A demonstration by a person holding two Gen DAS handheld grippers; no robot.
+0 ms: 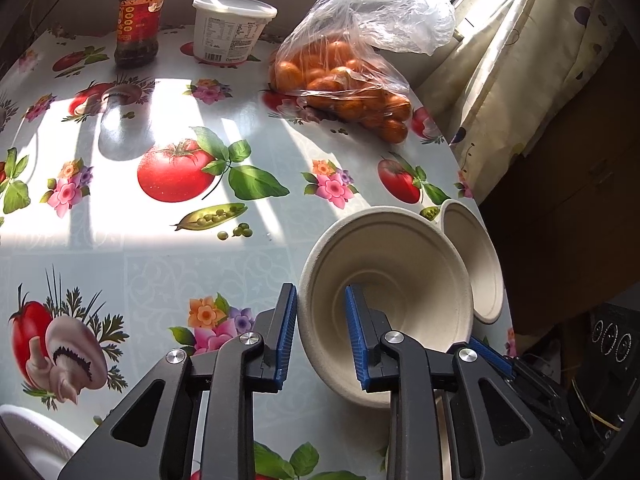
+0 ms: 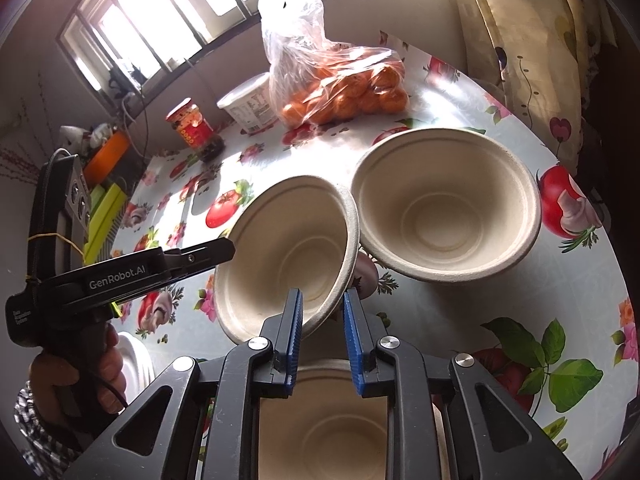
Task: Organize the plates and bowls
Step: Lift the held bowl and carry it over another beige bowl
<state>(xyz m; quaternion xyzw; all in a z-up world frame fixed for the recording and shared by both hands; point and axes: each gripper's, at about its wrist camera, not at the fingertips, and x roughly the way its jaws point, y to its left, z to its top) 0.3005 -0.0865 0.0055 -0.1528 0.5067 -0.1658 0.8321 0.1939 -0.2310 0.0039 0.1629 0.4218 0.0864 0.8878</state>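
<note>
A beige paper bowl (image 1: 400, 272) (image 2: 288, 248) is tilted up off the flowered table (image 1: 160, 260), and both grippers hold it. My left gripper (image 1: 320, 320) (image 2: 228, 250) is shut on its left wall, one pad outside and one inside. On its near right rim my right gripper (image 2: 322, 304) (image 1: 486, 350) is shut. A second beige bowl (image 2: 444, 208) (image 1: 476, 264) sits upright just to the right, close to the table's edge. A third bowl (image 2: 320, 420) lies under the right gripper, partly hidden. At the near left lies a white plate (image 1: 28, 436) (image 2: 134, 360).
At the back of the table stand a red-labelled jar (image 1: 142, 20), a white tub (image 1: 230, 30) and a plastic bag of oranges (image 1: 344, 80). A curtain (image 1: 520, 60) hangs past the table's right edge. A hand (image 2: 80, 380) grips the left tool.
</note>
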